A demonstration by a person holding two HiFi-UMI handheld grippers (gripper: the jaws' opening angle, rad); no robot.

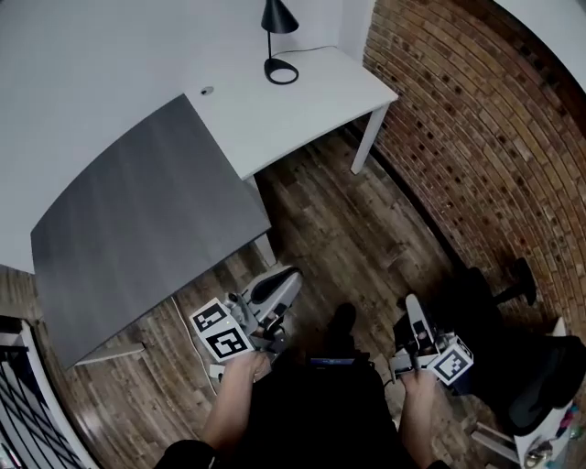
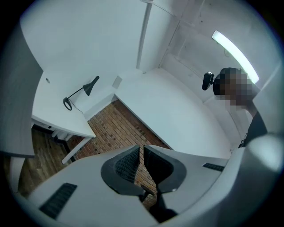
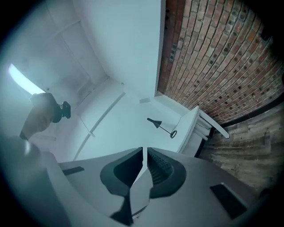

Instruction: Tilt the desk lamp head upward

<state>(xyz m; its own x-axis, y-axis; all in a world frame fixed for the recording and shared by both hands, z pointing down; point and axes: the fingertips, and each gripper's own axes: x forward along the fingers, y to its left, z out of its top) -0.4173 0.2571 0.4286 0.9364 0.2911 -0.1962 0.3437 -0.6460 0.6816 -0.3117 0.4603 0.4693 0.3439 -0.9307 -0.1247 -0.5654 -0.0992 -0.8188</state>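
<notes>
The left gripper (image 1: 275,291) and the right gripper (image 1: 414,310), seen in the head view, are each held in a hand low over the wooden floor (image 1: 357,229) and touch nothing. The lamp (image 1: 277,20) stands well apart from them at the far end of the white desk (image 1: 320,105), near the brick wall (image 1: 476,137). Only this view shows the grey tabletop (image 1: 146,220).

In the left gripper view the jaws are closed to a thin slit, with nothing between them. The lamp (image 2: 81,92) sits far off at upper left, and a ceiling light (image 2: 235,55) shows.

In the right gripper view the jaws are likewise together and empty, with the lamp (image 3: 163,127) far beyond them.
</notes>
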